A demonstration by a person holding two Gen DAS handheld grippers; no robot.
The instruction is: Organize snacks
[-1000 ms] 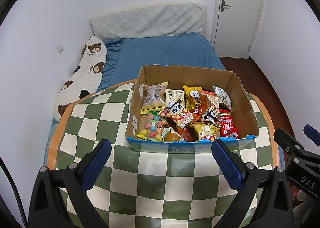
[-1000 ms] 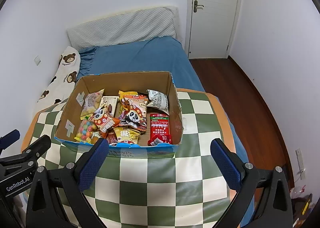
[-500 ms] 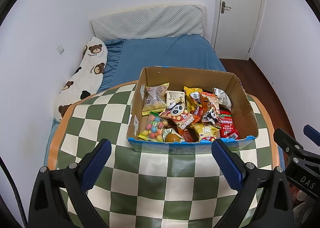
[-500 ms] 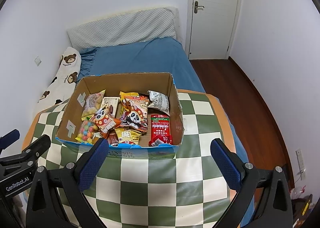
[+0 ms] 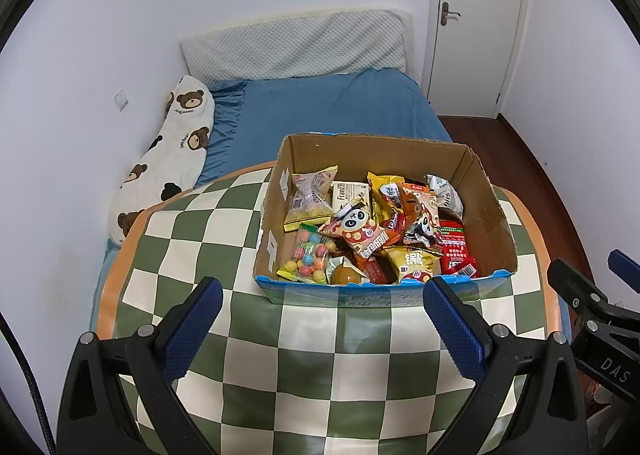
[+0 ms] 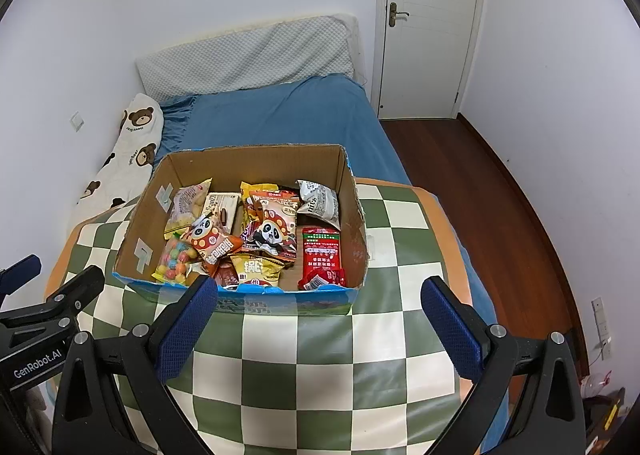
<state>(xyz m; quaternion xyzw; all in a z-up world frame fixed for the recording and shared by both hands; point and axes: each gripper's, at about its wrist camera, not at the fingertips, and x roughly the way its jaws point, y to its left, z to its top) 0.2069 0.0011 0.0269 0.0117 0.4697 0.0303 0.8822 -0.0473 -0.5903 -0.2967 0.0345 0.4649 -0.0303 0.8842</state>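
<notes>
An open cardboard box (image 5: 486,211) (image 6: 138,215) stands on a table with a green and white checked cloth (image 5: 328,359) (image 6: 320,367). It holds several snack packets: a panda packet (image 5: 358,229) (image 6: 210,241), a red packet (image 5: 454,251) (image 6: 322,255), a bag of coloured candy balls (image 5: 308,259) (image 6: 176,259). My left gripper (image 5: 320,313) is open and empty, just short of the box's near wall. My right gripper (image 6: 320,313) is open and empty too, at the same distance. The right gripper also shows at the right edge (image 5: 592,311), the left gripper at the left edge (image 6: 40,307).
A bed with a blue sheet (image 5: 332,111) (image 6: 280,115) lies right behind the table, with a bear-print pillow (image 5: 168,163) along the left wall. A white door (image 6: 430,23) is shut at the back right. Wooden floor (image 6: 480,191) runs along the right.
Both grippers have drawn back slightly, so the box sits a little farther away in each view. Nothing in the box has moved.
</notes>
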